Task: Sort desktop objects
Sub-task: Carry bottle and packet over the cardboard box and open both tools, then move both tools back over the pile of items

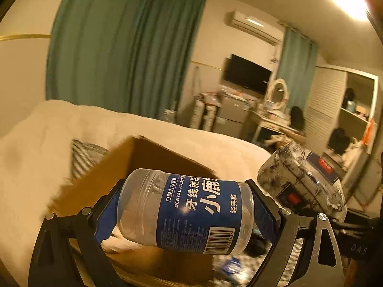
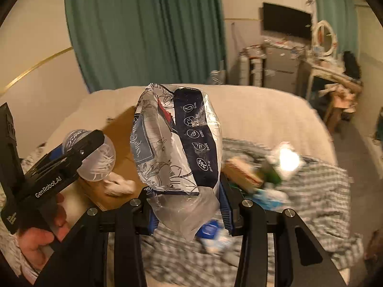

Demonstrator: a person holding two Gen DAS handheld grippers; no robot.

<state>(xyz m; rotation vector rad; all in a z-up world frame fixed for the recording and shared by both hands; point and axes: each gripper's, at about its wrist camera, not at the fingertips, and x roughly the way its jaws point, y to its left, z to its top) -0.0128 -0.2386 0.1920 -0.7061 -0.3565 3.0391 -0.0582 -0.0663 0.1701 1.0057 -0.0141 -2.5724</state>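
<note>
**Left wrist view.**
- Left gripper (image 1: 185, 211): jaws closed across a dental floss jar (image 1: 185, 211), one blue pad on its base, the other on its cap end. The clear jar with a blue label lies sideways between the jaws, held by its ends, probably because its round wall would slip.
- Cardboard box (image 1: 134, 165): open, directly beyond and below the jaws. The jar hangs over its mouth, so I judge this the sorting bin for it. A white item lies inside, under the jar; what it is cannot be told.
- Tissue pack (image 1: 301, 181): to the right of the jaws and a little beyond, carried by the other gripper.
- Blanket (image 1: 36, 143): pale, past the box on the left.

**Right wrist view.**
- Right gripper (image 2: 189, 203): jaws closed on the loose plastic tail of the tissue pack (image 2: 177, 138). The pack stands up beyond the jaws, pinched by its soft wrapper, not by its bulk.
- Left gripper (image 2: 88, 153): left of the jaws, in a person's hand (image 2: 40, 234), with the dental floss jar (image 2: 95, 157) over the cardboard box (image 2: 119, 129).
- Checked cloth (image 2: 311, 191): under and right of the jaws, with blurred small items (image 2: 251, 174) still unsorted.
</note>
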